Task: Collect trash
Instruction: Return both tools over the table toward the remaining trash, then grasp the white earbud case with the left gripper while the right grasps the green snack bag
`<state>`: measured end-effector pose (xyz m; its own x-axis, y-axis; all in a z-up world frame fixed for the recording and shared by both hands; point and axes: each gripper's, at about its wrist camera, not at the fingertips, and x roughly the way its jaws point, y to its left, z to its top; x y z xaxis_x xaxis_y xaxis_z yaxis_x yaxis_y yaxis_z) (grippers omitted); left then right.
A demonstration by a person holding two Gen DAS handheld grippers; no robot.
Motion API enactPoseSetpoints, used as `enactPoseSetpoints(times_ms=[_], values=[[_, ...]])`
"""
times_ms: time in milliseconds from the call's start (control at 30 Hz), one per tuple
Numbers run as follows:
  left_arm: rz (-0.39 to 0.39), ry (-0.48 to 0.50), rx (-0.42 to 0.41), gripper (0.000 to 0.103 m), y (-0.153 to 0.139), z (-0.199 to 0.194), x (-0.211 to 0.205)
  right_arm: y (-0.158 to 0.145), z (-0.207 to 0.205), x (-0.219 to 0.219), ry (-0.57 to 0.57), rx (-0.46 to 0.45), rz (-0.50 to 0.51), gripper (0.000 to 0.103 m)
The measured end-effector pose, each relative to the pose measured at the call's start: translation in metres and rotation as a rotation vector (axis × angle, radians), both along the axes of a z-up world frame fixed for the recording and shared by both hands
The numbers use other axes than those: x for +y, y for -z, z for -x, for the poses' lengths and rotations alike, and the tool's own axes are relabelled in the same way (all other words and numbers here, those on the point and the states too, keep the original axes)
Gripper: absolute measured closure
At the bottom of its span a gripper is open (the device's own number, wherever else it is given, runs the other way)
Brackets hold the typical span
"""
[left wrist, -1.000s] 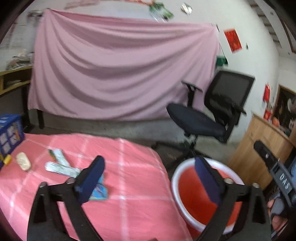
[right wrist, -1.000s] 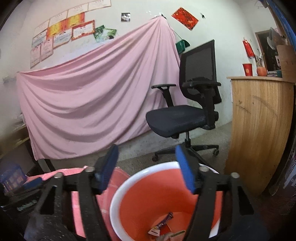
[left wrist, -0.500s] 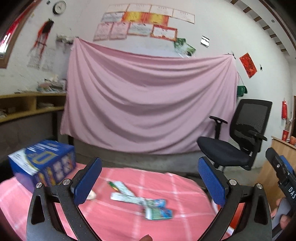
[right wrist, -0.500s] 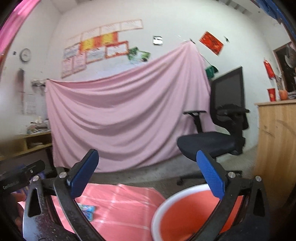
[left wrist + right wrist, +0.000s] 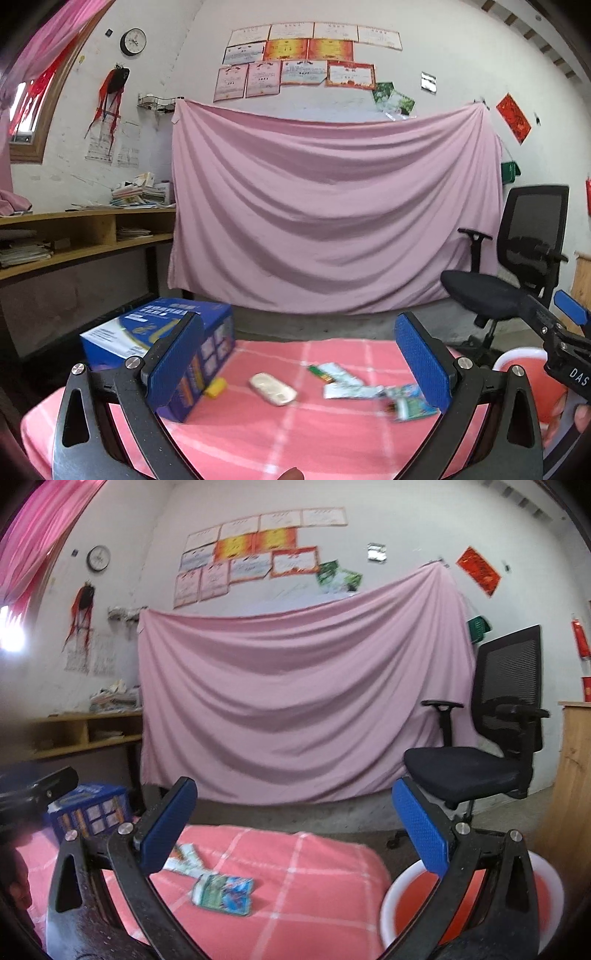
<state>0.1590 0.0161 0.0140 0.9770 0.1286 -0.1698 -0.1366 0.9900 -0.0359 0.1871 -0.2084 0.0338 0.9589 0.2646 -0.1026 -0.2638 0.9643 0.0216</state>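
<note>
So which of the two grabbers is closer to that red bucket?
Right. The right gripper hangs with the red bucket just below its right finger, at the table's edge. The left gripper is over the pink cloth, the bucket off to its right.

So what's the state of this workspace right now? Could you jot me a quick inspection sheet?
Surface: pink checked cloth on the table.
Job's things: wrappers, white oval piece, small yellow piece on the cloth; orange bin beside the table.
Clutter: blue box.
Grippers: left gripper and right gripper both open, holding nothing.
Cables: nothing seen.
Surroundings: pink sheet, office chair, shelf.
</note>
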Motion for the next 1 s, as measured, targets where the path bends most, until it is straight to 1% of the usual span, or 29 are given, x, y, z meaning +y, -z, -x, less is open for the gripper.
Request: enactPoseSetpoints(times_ms=[133, 233, 333, 367, 633, 700, 800, 867, 933, 1000], values=[[-0.019, -0.005, 0.055, 0.002, 0.011, -0.006, 0.012, 0.012, -0.013, 0.019, -0.052, 0.084, 0.039, 0.000], [-0.034, -0.012, 0.125, 0.002, 0.022, -0.017, 0.021, 0.022, -0.027, 0.035, -0.071, 0.157, 0.108, 0.000], [-0.011, -0.012, 0.179, 0.002, 0.029, -0.029, 0.027, 0.032, -0.039, 0.041, -0.075, 0.228, 0.145, 0.000], [-0.004, -0.008, 0.196, 0.002, 0.031, -0.032, 0.028, 0.037, -0.046, 0.043, -0.081, 0.265, 0.153, 0.000], [0.029, 0.008, 0.348, 0.003, 0.047, -0.065, 0.036, 0.063, -0.077, 0.052, -0.118, 0.469, 0.198, 0.000], [0.045, 0.026, 0.381, 0.005, 0.051, -0.072, 0.039, 0.070, -0.085, 0.056, -0.137, 0.527, 0.214, 0.000], [0.067, 0.058, 0.437, 0.013, 0.056, -0.083, 0.042, 0.077, -0.092, 0.060, -0.174, 0.577, 0.220, 0.000], [0.075, 0.077, 0.480, 0.024, 0.061, -0.092, 0.042, 0.081, -0.097, 0.065, -0.198, 0.615, 0.232, 0.000], [0.082, 0.090, 0.524, 0.025, 0.066, -0.100, 0.040, 0.086, -0.103, 0.071, -0.218, 0.659, 0.247, 0.000], [0.098, 0.096, 0.549, 0.025, 0.070, -0.107, 0.040, 0.092, -0.110, 0.078, -0.231, 0.702, 0.263, 0.000]])
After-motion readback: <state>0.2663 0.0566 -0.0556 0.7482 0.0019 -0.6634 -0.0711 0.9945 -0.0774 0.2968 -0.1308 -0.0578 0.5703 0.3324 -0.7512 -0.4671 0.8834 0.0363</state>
